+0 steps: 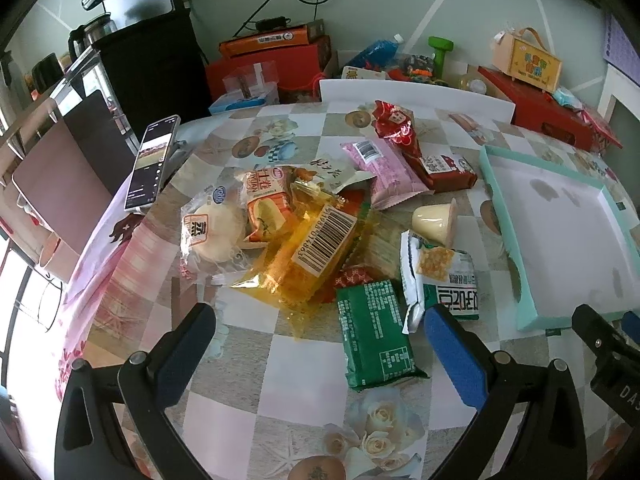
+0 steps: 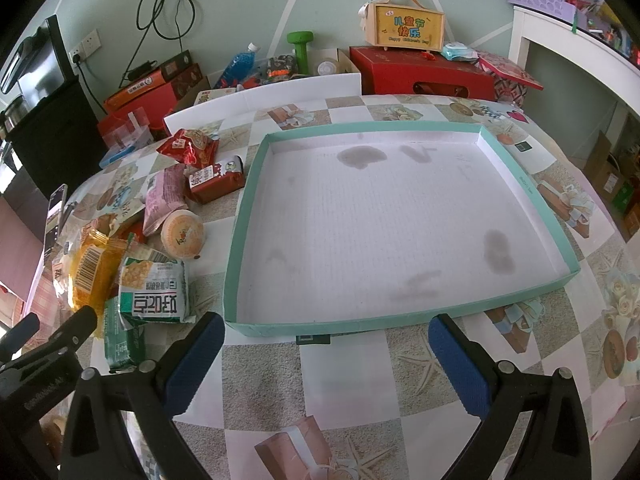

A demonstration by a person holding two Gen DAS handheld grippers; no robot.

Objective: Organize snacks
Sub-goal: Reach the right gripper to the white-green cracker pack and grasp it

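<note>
Under yellow pkt point(image 1: 316, 248), red snack point(image 1: 352, 276) mostly hidden

We saw the red packet point(image 1: 352, 276) mostly buried under the yellow wrapper point(image 1: 316, 252). The green packet point(image 2: 122, 336) sat half hidden behind the white-and-green bag point(image 2: 156, 288). The tray point(image 1: 500, 216) ran off our left view's right edge.

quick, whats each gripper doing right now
Left gripper: open, holding nothing, above the dark green packet.
Right gripper: open, holding nothing, in front of the teal tray.
</note>
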